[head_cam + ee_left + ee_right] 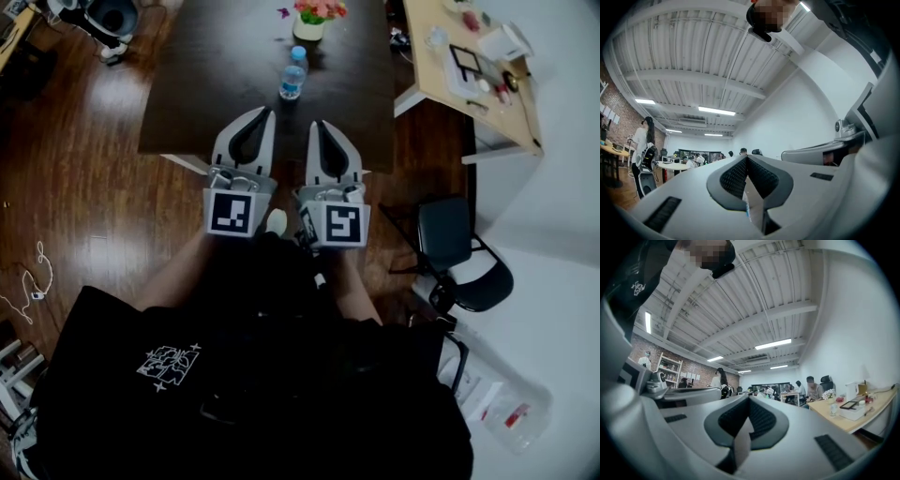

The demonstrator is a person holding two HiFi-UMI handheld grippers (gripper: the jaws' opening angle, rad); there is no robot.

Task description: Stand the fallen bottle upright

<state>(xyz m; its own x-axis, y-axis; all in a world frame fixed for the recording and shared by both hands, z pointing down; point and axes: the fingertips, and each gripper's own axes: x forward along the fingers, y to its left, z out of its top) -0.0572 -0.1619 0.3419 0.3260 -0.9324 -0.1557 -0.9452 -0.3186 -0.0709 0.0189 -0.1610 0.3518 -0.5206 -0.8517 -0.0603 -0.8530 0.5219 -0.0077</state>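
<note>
Dark wood tabletop point(206, 84) fills the top of my head view. The bottle point(293, 73) stands upright on it, blue cap on top, just in front of a pot of flowers point(312, 21). Only this view shows me the bottle plainly. Both gripper views look level across the room and pass over it.

The left gripper point(267, 112) and right gripper point(316, 124) sit side by side at the table's near edge, pointing at the bottle but apart from it. Nothing lies between them and it.

In the left gripper view the ribbed pads point(736, 176) meet at the tips, so the jaws are together with nothing held. A bluish sliver shows in the gap beneath them, and I cannot tell what it is. The right gripper view shows the same thing: pads point(761, 420) closed on each other, empty.

That right gripper view also shows a brick wall point(656, 355) and seated people point(813, 389) behind a pale desk point(855, 411). The left gripper view shows a standing person point(643, 140) at the far left.

From above, the pale desk stands right of the table, and a black chair point(464, 255) is on the wooden floor point(84, 187) near my right side.
</note>
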